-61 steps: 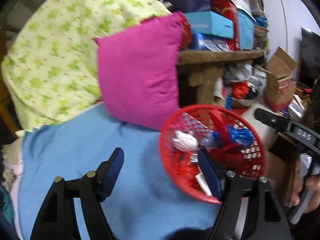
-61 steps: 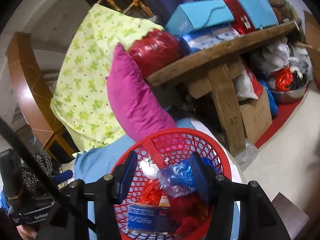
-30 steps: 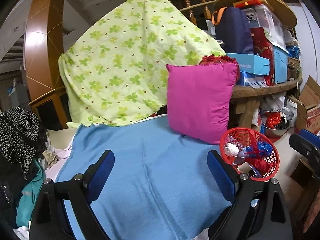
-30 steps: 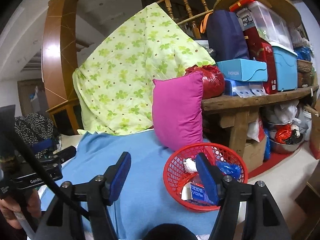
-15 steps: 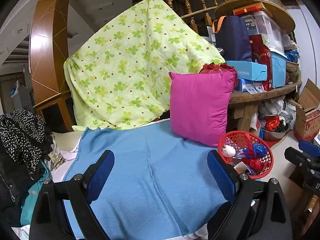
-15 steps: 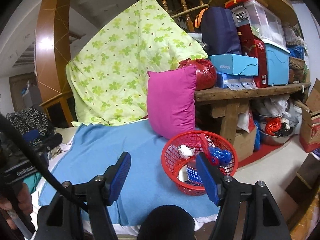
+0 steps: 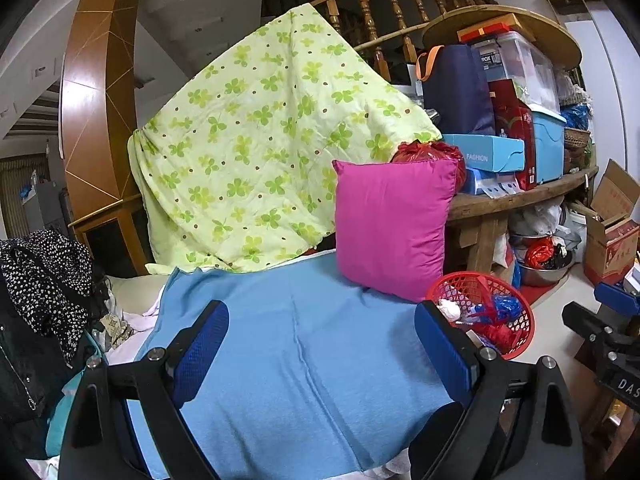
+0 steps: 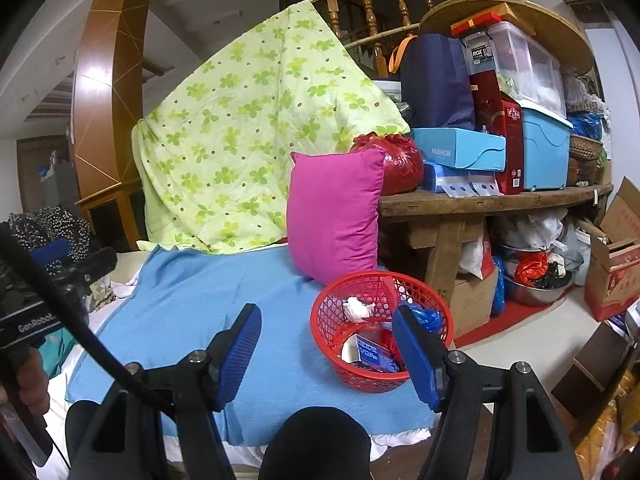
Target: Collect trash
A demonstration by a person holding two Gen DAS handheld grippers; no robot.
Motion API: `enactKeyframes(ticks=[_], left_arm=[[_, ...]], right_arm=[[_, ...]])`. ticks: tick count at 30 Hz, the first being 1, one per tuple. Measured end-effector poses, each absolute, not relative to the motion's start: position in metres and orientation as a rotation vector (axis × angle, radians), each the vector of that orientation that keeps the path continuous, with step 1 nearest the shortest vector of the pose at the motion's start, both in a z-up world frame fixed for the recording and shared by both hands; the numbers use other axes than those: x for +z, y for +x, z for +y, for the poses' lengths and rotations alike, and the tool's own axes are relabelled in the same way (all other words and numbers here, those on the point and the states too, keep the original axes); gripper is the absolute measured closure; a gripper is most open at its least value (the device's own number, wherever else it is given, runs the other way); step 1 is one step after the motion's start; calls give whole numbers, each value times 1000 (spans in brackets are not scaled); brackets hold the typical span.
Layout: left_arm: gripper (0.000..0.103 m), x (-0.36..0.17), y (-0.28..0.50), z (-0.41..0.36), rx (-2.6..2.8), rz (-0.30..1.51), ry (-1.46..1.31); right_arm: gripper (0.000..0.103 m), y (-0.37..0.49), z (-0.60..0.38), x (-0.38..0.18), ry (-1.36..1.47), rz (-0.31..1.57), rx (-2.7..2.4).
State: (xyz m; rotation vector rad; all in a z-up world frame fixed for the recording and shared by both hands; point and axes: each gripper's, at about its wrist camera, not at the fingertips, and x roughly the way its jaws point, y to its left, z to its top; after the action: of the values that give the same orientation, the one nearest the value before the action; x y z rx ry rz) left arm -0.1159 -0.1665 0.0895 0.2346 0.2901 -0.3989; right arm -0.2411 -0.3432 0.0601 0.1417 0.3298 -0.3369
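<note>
Both tools empty: left gripper (image 7: 322,338) spread wide over bare blue blanket (image 7: 304,364), right gripper (image 8: 326,346) parted with nothing between the pads. Red basket (image 8: 362,378) just ahead of the right gripper's right finger, holding a white wad (image 8: 357,307), a blue bag (image 8: 426,316) and a small carton (image 8: 370,350). From the left gripper, well off to the right, near the pink pillow (image 7: 390,228). No loose trash visible on the blanket, so probably near done. Best now: scan the blanket and the floor right of the basket before ending, with jaws parted and hands apart. Basket perched at the blanket's right edge, close to the drop to the floor; no nudging from the left. Plenty of free room ahead over the blanket. Tight on the far right: wooden bench (image 8: 492,200) and stacked boxes. Cable (image 8: 60,312) across the right view's left side worth minding
</note>
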Motion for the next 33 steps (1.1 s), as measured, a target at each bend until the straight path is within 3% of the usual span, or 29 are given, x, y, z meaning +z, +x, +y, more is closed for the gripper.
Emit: enactKeyframes(ticks=[33], left_arm=[[9, 87, -116, -159, -410, 302, 246]], right_arm=[[31, -236, -341, 56, 157, 336, -339]])
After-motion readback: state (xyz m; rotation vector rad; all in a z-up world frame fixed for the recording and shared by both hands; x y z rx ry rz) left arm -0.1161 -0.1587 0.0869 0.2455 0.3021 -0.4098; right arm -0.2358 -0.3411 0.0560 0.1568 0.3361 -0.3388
